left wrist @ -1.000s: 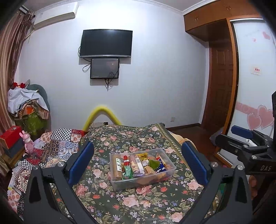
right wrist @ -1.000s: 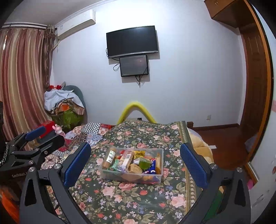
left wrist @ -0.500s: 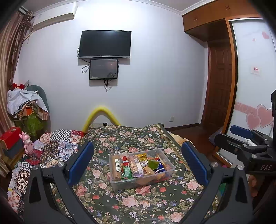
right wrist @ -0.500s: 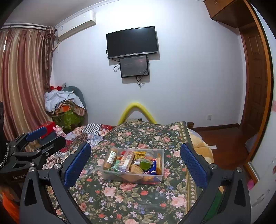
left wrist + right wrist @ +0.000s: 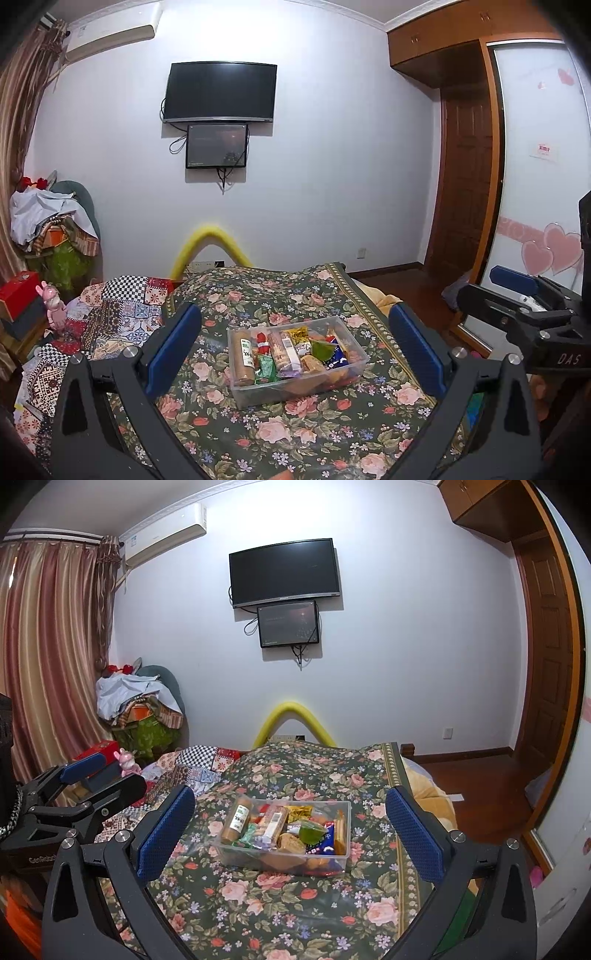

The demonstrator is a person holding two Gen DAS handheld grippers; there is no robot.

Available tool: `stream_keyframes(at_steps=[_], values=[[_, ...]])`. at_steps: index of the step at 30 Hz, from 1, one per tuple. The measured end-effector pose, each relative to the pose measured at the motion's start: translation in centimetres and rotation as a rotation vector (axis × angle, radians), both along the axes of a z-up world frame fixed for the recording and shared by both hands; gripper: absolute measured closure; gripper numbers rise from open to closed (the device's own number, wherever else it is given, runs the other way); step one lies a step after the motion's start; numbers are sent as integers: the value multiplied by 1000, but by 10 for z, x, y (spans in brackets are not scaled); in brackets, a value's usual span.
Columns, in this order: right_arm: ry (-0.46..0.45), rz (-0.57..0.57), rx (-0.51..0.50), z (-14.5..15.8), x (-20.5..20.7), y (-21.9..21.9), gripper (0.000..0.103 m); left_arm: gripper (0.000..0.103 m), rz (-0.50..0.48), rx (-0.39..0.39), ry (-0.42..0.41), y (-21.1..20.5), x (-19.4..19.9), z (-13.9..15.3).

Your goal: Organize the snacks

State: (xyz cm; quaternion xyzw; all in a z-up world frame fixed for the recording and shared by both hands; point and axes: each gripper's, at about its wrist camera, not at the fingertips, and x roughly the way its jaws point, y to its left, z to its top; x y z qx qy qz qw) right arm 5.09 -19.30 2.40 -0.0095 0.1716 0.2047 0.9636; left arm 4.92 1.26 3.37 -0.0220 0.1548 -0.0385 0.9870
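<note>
A clear plastic box full of mixed snack packets sits on the floral bedspread; it also shows in the right wrist view. Inside lie a brown tube-shaped pack, a biscuit sleeve and a green packet. My left gripper is open and empty, held back from the box with its blue pads wide apart. My right gripper is likewise open and empty, short of the box. Each gripper shows at the edge of the other's view.
A patchwork quilt lies left of the bedspread. A pile of clothes, a red box and a pink toy stand at the left. The bed's right edge drops to a wooden floor by a wardrobe.
Both views have shifted only slightly; the box sits a touch lower and nearer in frame. Both grippers stay open and nothing has been touched.
</note>
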Motion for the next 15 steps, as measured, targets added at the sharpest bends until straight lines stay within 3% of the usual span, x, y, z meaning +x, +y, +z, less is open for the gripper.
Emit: stream_keyframes(at_steps=[15], values=[[5, 5, -11, 0, 1, 1, 0, 0, 1, 19, 0, -4, 0, -3]])
